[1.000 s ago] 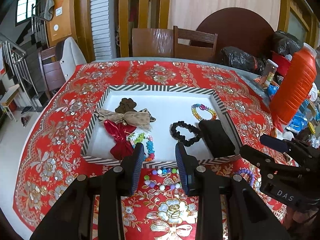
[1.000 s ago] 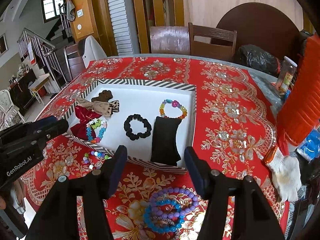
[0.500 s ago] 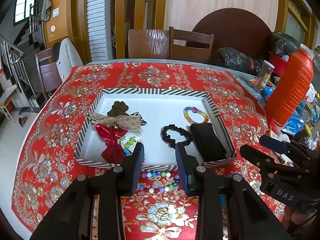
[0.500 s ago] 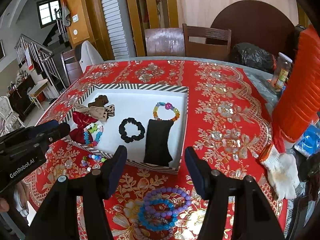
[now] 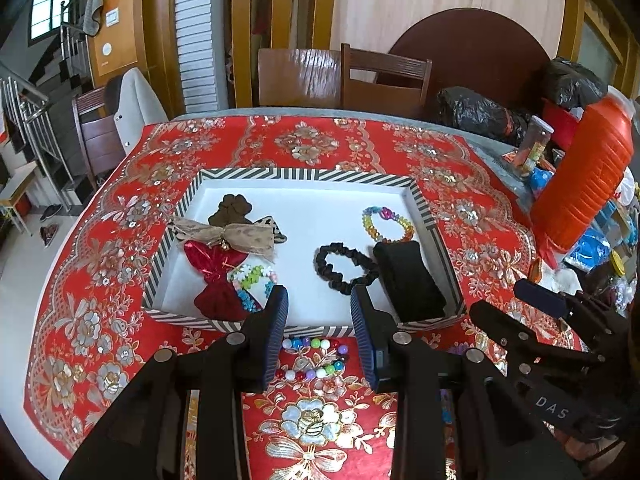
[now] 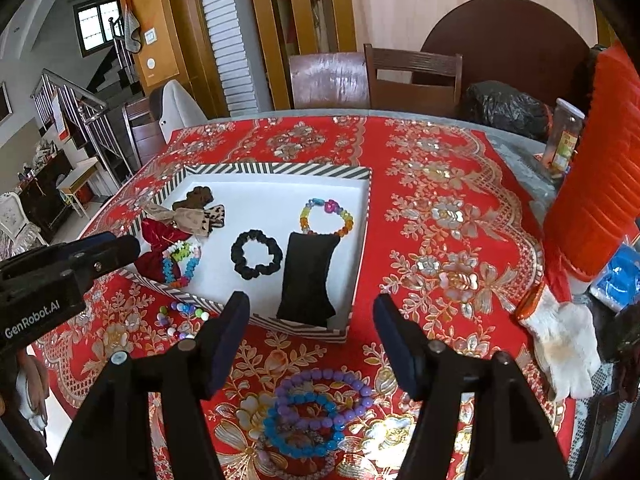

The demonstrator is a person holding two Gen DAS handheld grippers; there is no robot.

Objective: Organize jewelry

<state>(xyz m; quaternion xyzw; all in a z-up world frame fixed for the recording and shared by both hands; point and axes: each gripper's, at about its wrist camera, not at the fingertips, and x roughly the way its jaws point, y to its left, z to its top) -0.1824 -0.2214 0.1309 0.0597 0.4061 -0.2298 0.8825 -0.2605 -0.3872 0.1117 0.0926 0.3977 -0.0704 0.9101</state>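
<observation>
A white tray with a striped rim (image 5: 304, 174) (image 6: 276, 169) lies on the red cloth. It holds bows (image 5: 224, 236), a pastel bead bracelet (image 5: 252, 280), a black scrunchie (image 5: 344, 266) (image 6: 256, 254), a rainbow bracelet (image 5: 386, 224) (image 6: 326, 216) and a black cloth band (image 5: 408, 276) (image 6: 310, 276). A multicoloured bead bracelet (image 5: 312, 358) (image 6: 182, 316) lies on the cloth before the tray, under my left gripper (image 5: 318, 332), which is open and empty. My right gripper (image 6: 310, 340), jaws opening with nothing between them, hovers over purple and blue bead bracelets (image 6: 316, 412).
An orange ribbed container (image 5: 580, 184) (image 6: 596, 184), a jar (image 6: 564, 136), black bags (image 5: 476, 112) and a white glove (image 6: 564, 340) crowd the table's right side. Wooden chairs (image 5: 384, 80) stand behind the far edge. The left table edge drops to the floor.
Both views have pulled back slightly from the tray. The right gripper's jaws stand a little wider than before. No item has moved.
</observation>
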